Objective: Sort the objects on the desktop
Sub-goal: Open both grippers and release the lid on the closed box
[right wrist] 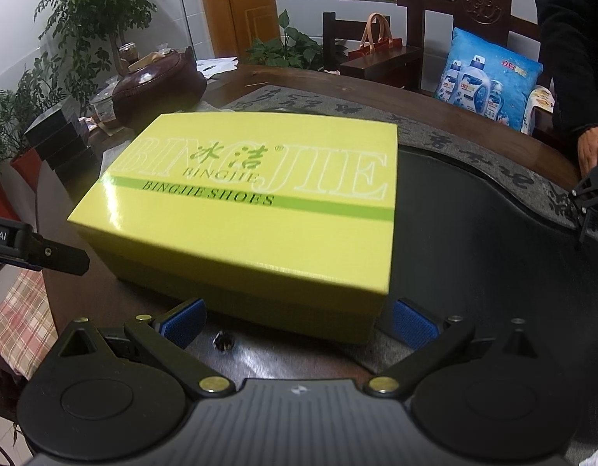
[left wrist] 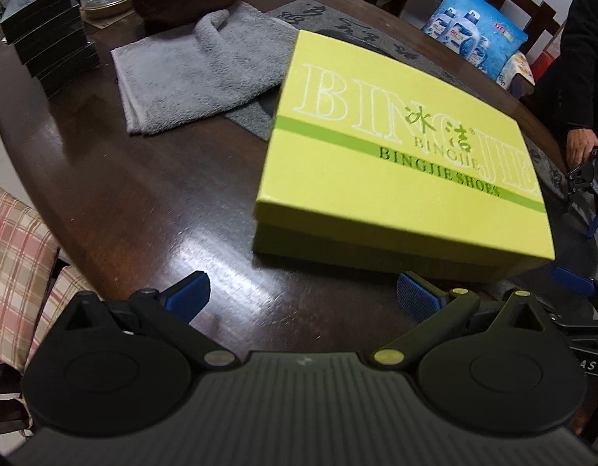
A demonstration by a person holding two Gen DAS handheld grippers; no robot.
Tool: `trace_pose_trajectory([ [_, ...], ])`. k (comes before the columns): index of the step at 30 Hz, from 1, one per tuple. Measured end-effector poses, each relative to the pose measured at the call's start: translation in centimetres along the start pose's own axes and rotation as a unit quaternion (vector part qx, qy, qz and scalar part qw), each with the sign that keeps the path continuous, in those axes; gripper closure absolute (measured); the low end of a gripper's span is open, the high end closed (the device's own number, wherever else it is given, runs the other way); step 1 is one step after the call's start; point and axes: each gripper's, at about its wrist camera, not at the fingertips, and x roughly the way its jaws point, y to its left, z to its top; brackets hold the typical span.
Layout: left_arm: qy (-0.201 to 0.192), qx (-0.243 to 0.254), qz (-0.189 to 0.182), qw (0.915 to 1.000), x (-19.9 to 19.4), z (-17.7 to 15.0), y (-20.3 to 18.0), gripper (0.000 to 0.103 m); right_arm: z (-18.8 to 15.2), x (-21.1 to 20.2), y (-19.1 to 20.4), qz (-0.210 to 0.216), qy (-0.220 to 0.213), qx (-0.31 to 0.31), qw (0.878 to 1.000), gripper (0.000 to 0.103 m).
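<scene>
grey towel (left wrist: 190, 73) in left view only, small dark bead (right wrist: 224, 341) right only

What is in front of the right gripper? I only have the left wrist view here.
Observer: The right gripper faces the near side of the yellow shoe box, jaws open and holding nothing.
Operator: Anything between it and the box?
Observer: Yes, a small dark object lies on the table just ahead of the jaws, close to the box's near edge. I cannot tell what it is.
Operator: And to the right of the box?
Observer: A black tray spreads out there, with nothing visible on the part I can see.
</scene>
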Motion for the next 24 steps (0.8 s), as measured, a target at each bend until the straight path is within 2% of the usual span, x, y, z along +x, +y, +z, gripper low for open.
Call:
trace_pose_trajectory([
  [12, 0.015, -0.028, 0.03, 0.999, 0.5, -1.7, 1.1, 0.0, -2.8, -1.3, -1.6, -0.019, 0.014, -0.011, 1.0, 0.0],
  [24, 0.002, -0.054, 0.09, 0.9945, 1.3, -1.6, 1.2, 0.0, -4.4, -1.1, -7.1, -0.034, 0.015, 0.007, 0.999, 0.0],
])
